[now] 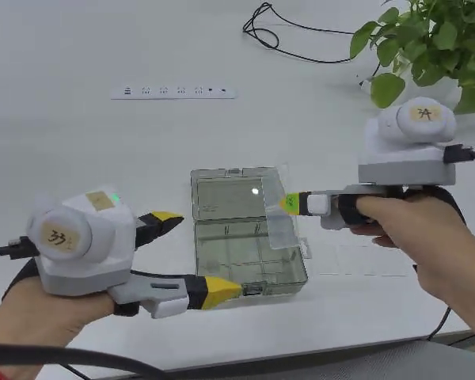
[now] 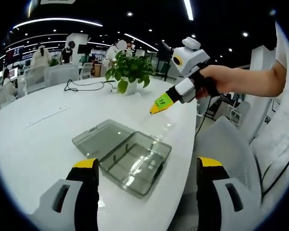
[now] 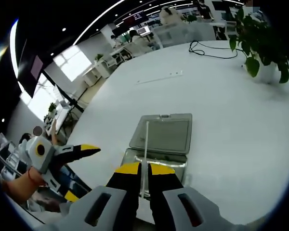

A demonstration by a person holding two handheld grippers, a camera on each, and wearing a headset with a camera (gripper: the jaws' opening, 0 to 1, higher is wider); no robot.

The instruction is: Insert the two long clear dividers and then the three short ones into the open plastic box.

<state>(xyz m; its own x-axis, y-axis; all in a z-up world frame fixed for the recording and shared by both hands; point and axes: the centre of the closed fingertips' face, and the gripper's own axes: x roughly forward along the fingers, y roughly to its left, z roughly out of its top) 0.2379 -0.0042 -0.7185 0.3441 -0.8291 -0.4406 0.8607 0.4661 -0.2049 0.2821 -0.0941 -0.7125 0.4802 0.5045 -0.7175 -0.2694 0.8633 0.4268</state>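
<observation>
Glossy white office table (image 1: 63, 158), plant (image 1: 435, 39) at 1 o'clock. Flat clear divider (image 1: 277, 218) pinched in right gripper (image 1: 289, 203); left gripper (image 1: 202, 253) agape, empty.

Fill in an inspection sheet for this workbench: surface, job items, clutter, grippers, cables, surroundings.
Surface: white table.
Job's things: box open, lid laid flat behind it; one divider held over the box; faint clear pieces on the table right of the box, likely more dividers.
Clutter: power strip and plant on the far side.
Grippers: right gripper shut on the divider; left gripper open at the box's left side.
Cables: black cable looped near the plant; a lead on each gripper.
Surroundings: open office with desks, people, ceiling lights.
</observation>
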